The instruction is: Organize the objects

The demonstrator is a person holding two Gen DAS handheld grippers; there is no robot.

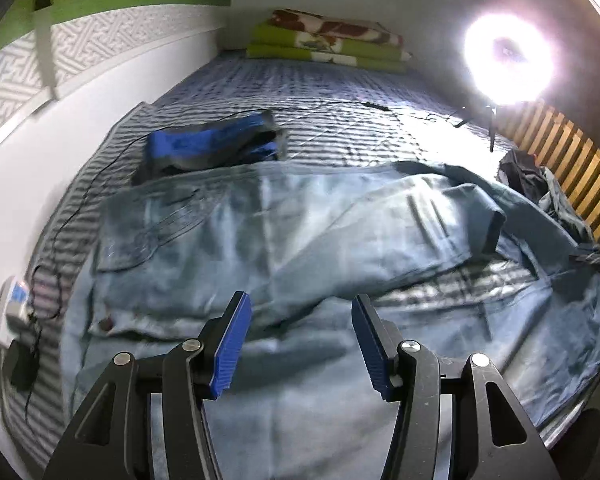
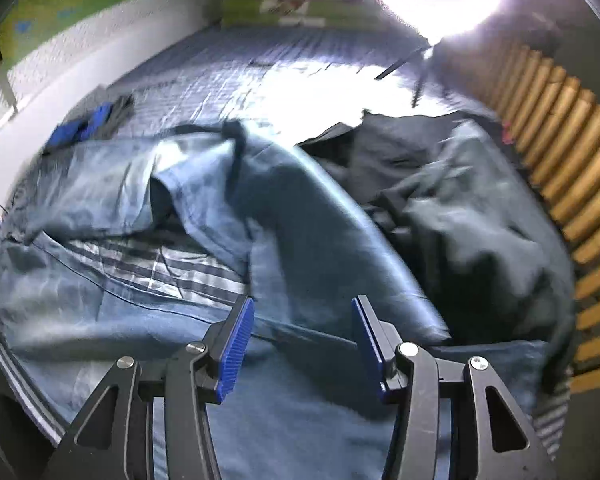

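A pair of light blue jeans (image 1: 284,232) lies spread across the striped bed, one leg folded back over the other; it also shows in the right wrist view (image 2: 308,216). My left gripper (image 1: 300,308) is open and empty, just above the jeans near the waist end. My right gripper (image 2: 302,312) is open and empty above the jeans' leg. A folded blue and grey garment (image 1: 212,144) lies beyond the jeans at the left, small in the right wrist view (image 2: 88,124). A dark crumpled garment (image 2: 452,192) lies to the right of the jeans, also in the left wrist view (image 1: 520,172).
The striped bed cover (image 1: 320,96) runs to folded green blankets (image 1: 328,44) at the far end. A bright ring light (image 1: 508,58) stands at the right. Wooden slats (image 2: 560,160) line the right edge. A white wall (image 1: 60,152) bounds the left, with a cable and charger (image 1: 20,364).
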